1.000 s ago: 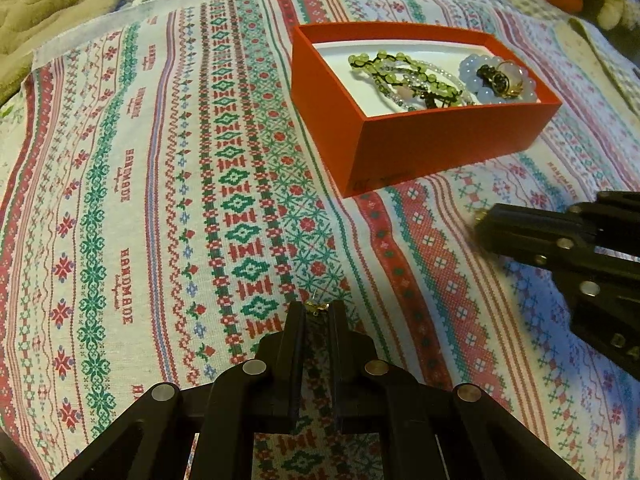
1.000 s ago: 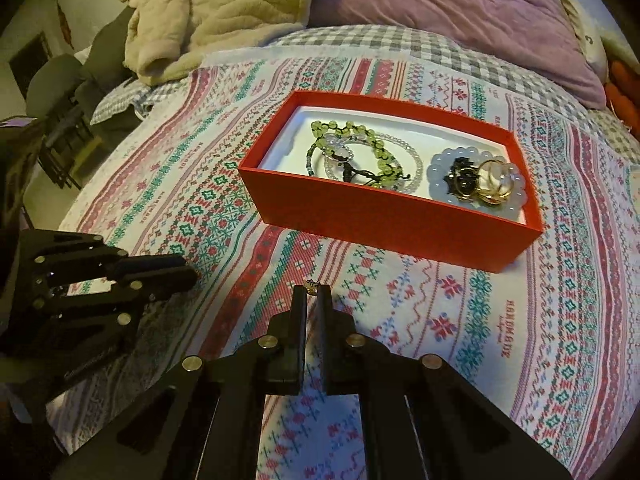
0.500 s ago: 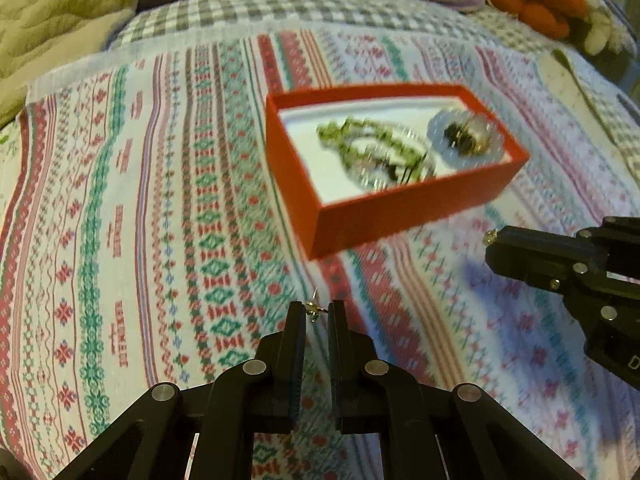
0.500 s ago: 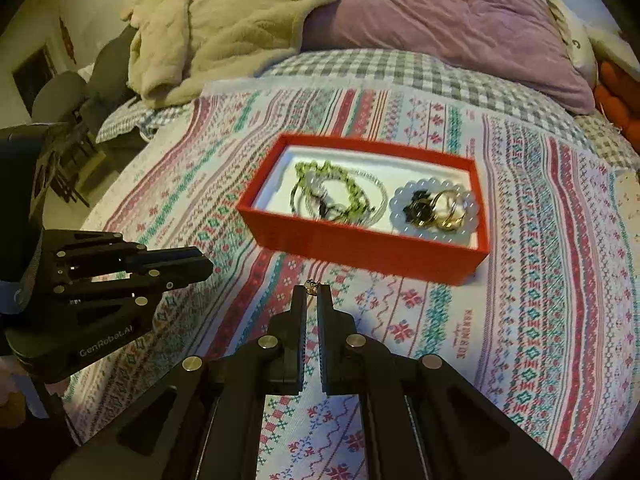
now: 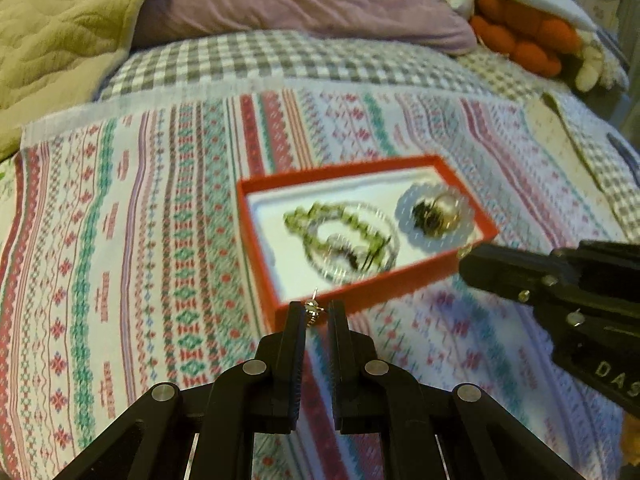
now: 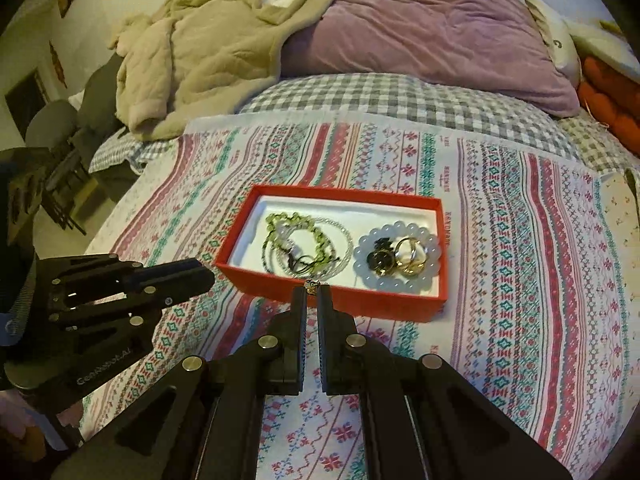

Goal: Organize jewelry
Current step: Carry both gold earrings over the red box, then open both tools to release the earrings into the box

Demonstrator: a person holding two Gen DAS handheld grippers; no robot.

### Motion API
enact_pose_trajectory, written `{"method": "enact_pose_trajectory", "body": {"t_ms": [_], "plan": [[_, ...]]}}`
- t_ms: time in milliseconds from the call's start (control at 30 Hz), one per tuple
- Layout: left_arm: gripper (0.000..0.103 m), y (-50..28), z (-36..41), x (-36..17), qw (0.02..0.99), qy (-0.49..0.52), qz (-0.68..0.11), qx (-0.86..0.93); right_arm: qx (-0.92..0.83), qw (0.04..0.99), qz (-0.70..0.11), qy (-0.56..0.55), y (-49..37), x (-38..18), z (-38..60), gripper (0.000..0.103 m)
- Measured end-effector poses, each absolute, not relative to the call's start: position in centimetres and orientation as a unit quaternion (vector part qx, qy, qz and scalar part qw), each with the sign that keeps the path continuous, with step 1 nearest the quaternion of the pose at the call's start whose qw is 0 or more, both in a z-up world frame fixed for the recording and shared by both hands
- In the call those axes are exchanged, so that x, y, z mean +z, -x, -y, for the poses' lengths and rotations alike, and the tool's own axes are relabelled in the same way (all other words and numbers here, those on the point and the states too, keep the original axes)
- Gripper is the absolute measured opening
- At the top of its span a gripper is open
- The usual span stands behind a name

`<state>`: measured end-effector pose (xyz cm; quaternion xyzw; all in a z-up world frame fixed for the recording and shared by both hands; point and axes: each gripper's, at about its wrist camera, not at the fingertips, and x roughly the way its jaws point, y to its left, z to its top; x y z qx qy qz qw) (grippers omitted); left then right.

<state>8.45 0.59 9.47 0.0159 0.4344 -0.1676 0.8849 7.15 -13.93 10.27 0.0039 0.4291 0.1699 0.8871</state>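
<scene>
Left wrist view: left gripper (image 5: 316, 312), fingers narrowly parted, pinching a small gold stud earring (image 5: 311, 309) at the tips, poised just short of the shallow red cardboard box (image 5: 372, 286), seemingly for deposit there. Box contents blurred: green beaded bracelet (image 5: 320, 220), pale bead ring (image 5: 434, 216). Right gripper (image 5: 466, 258) alongside. Right wrist view: right gripper (image 6: 312, 290), fingers nearly closed, nipping a second small gold earring (image 6: 311, 286) by the box's near wall (image 6: 360, 300). Box rests on a patterned woven cloth (image 6: 520, 260) spread over the bed.
</scene>
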Motion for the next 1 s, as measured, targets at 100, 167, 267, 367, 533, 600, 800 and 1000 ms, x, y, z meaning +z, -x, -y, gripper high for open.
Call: {"method": "enact_pose_trajectory", "body": {"t_ms": [100,167,267,367,533,600,800,1000], "plan": [[0.005,-9.2,-0.2,9.9,0.892,-0.016,-0.417,-0.177,0.167,0.887,-0.429,-0.008,-7.8,10.1,14.2,0.005],[0.005,-9.6,0.1,9.9,0.894,-0.015,-0.409,-0.181,0.165,0.888,-0.430,-0.010,-8.2,9.9,14.4,0.005],[0.006,-10.4,0.7,9.5,0.896,-0.017,-0.404,-0.185,0.164,0.887,-0.431,-0.018,-9.0,9.5,14.6,0.005],[0.006,-11.2,1.1,8.8,0.894,-0.018,-0.408,-0.184,0.161,0.887,-0.433,-0.017,-9.7,9.1,14.7,0.005],[0.006,-12.3,1.3,7.8,0.892,-0.017,-0.415,-0.176,0.157,0.883,-0.441,-0.016,-10.6,8.3,14.7,0.005],[0.006,-12.7,1.4,7.5,0.892,-0.016,-0.417,-0.174,0.157,0.882,-0.445,-0.017,-10.9,7.9,14.7,0.005],[0.007,-13.3,1.5,7.0,0.890,-0.015,-0.421,-0.174,0.155,0.880,-0.449,-0.015,-11.4,7.4,14.7,0.005],[0.008,-13.4,1.6,6.8,0.890,-0.019,-0.422,-0.172,0.151,0.881,-0.449,-0.016,-11.5,7.3,15.0,0.006]]}}
